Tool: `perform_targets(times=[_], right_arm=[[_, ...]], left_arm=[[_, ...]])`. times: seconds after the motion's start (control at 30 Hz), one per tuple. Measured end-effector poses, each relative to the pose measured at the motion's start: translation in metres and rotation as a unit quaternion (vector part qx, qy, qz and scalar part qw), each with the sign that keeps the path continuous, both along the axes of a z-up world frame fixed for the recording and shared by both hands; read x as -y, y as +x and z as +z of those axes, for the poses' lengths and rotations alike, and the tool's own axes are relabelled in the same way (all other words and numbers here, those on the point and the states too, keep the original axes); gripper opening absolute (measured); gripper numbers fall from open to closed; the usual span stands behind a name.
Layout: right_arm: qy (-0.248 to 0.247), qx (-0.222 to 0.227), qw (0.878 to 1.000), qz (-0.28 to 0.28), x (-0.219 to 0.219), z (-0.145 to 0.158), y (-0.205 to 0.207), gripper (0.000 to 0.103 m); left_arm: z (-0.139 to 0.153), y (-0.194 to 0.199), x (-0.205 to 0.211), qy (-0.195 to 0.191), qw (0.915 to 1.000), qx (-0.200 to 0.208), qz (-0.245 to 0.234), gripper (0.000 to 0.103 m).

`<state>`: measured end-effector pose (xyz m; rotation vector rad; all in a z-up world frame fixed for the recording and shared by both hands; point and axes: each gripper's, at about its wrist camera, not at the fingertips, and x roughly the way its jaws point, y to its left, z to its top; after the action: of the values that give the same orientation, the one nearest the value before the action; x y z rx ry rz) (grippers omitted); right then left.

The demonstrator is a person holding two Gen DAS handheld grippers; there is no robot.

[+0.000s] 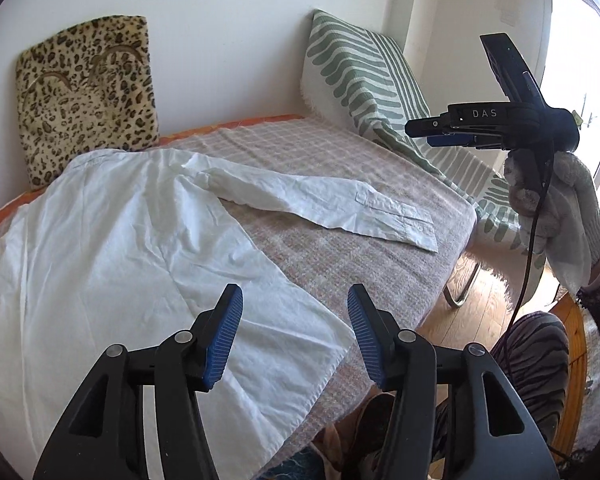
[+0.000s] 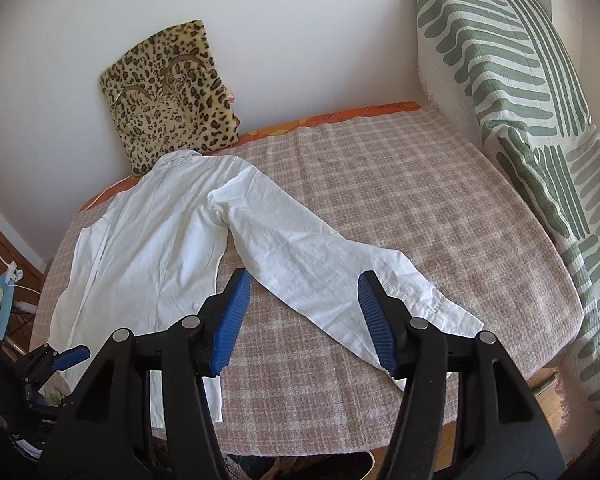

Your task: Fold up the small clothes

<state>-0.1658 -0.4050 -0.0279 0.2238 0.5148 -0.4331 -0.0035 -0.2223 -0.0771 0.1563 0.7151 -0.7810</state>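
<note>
We see the left claw (image 1: 295,334) wide and empty over the white shirt (image 1: 112,248); the gloved hand (image 1: 556,208) at right frame lifts the right claw (image 2: 304,322), also wide, empty.

Two fisheye cams, one on each of my tongs, both looking fwd along the fingers and tilted down at the bed.

Left cam: sits over the near bed edge, faces the wall across the white shirt (image 1: 112,240), my left gripper (image 1: 295,336) at bottom of frame. Catches my right gripper (image 1: 416,126) side-on at the right edge.

Right cam: sits further right, also above the near edge, my right gripper (image 2: 304,320) at bottom, over the sleeve.

Shared: shirt, checked blanket (image 2: 400,200), leopard cushion (image 1: 86,96), green striped cushion (image 2: 500,60), white wall. Both fairly close to the bed.
</note>
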Motion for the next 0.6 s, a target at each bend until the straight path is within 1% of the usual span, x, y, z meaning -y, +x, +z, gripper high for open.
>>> perform_targets(times=[0.13, 0.23, 0.4, 0.47, 0.5, 0.6], right_arm=[[0.004, 0.007, 1.000, -0.021, 0.023, 0.000, -0.029, 0.065], [0.007, 0.015, 0.999, -0.039, 0.041, 0.000, -0.051, 0.066], [0.019, 0.024, 0.997, -0.074, 0.073, -0.005, -0.085, 0.067], [0.026, 0.028, 0.996, -0.086, 0.086, -0.007, -0.099, 0.067], [0.031, 0.030, 0.995, -0.093, 0.093, -0.009, -0.106, 0.067], [0.045, 0.035, 0.992, -0.112, 0.113, -0.016, -0.126, 0.067]], left_arm=[[-0.001, -0.001, 0.053, -0.012, 0.9991, -0.007, -0.039, 0.054], [-0.005, -0.002, 0.093, -0.015, 0.9973, -0.017, -0.070, 0.054], [-0.016, -0.005, 0.162, -0.002, 0.9928, -0.029, -0.117, 0.054], [-0.022, -0.005, 0.187, 0.003, 0.9907, -0.036, -0.131, 0.056], [-0.026, -0.005, 0.198, 0.007, 0.9900, -0.038, -0.135, 0.057], [-0.037, -0.003, 0.232, 0.024, 0.9882, -0.048, -0.144, 0.058]])
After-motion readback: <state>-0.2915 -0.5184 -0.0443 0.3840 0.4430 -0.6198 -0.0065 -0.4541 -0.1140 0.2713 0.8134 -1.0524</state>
